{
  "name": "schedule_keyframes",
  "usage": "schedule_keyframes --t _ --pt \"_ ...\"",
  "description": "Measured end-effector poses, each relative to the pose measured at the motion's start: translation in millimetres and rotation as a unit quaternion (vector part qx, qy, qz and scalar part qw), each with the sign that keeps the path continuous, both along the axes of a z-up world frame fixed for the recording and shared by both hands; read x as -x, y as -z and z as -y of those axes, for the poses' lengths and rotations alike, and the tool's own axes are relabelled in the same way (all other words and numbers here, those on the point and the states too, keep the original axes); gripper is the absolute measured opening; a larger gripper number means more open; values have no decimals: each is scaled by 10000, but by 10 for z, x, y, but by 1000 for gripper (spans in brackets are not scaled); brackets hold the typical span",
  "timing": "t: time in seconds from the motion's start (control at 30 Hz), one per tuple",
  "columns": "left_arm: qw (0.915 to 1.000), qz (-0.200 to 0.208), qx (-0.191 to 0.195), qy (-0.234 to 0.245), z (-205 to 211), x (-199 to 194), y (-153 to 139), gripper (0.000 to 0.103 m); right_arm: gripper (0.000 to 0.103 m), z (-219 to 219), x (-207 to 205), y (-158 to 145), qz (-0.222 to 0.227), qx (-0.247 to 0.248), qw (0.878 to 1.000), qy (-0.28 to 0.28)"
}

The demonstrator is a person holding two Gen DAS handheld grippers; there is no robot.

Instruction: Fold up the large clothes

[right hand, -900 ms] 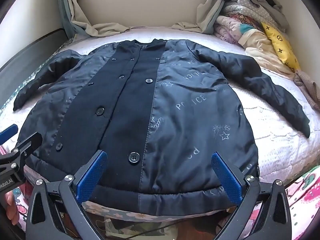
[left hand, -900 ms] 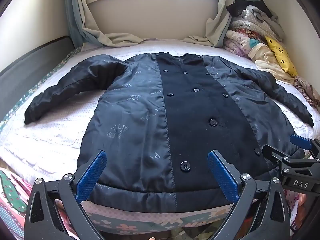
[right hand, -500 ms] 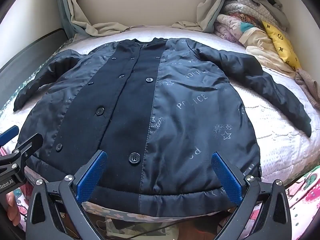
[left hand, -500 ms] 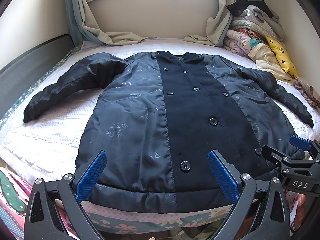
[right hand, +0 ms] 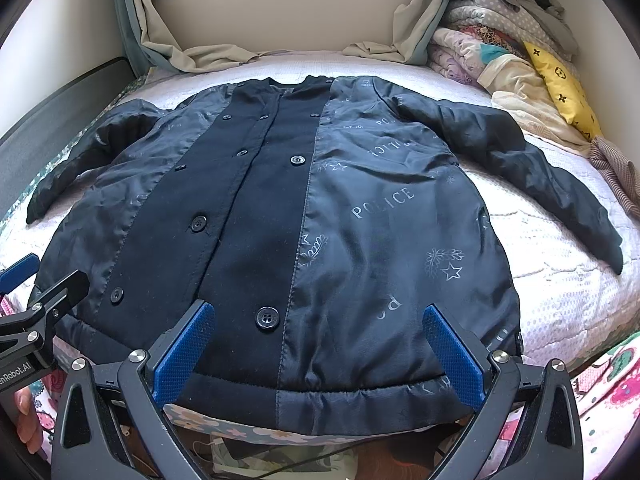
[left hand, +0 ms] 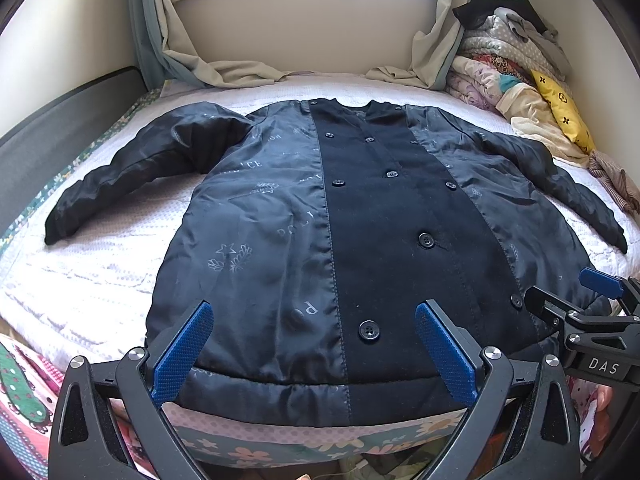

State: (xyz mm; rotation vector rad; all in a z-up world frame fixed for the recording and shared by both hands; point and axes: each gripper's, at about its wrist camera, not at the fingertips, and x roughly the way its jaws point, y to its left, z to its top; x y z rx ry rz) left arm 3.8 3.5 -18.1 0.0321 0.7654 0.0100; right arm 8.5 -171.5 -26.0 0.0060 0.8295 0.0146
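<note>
A dark navy padded coat (left hand: 360,240) is lying face-up and spread flat on the white quilted bed (left hand: 80,280), collar toward the window wall, hem at the near edge of the mattress, both sleeves stretched outward to either side. A black buttoned placket is running down its middle; the shiny side panels are carrying faint "POLICE" lettering and star prints. The left gripper (left hand: 314,354) is hovering above the hem on the coat's left half, jaws spread wide, blue pads clear of the fabric, nothing grasped. The right gripper (right hand: 318,354) is hovering likewise above the hem on the right half, jaws fully released, nothing between the pads. Each gripper is showing at the edge of the other's view. A pile of folded bedding (right hand: 500,52) with a yellow pillow (right hand: 560,88) is sitting at the bed's far right corner, well apart from the coat. Curtains (left hand: 200,64) are draping onto the mattress under the window.
</note>
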Motion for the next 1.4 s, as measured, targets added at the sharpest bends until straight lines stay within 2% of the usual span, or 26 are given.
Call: schedule_keyframes --t 0.7,1.03,1.23,1.37,1.4 --pt "10000 -8 19 1 11 -7 4 102 103 -13 -3 4 -11 2 10000 -4" --pt "9998 -52 146 -123 -58 -31 -44 102 103 -9 -6 -20 -10 -19 10000 -24" --pt "9985 -84 290 -464 -292 -177 -283 102 103 21 -112 -377 -28 -117 9994 -327" --pt "9961 -45 496 -729 -533 -380 -537 102 103 117 -415 -713 -147 -479 9969 -602" --pt "9954 -9 520 -802 -607 -439 -605 102 103 105 -509 -793 -86 -357 9973 -643"
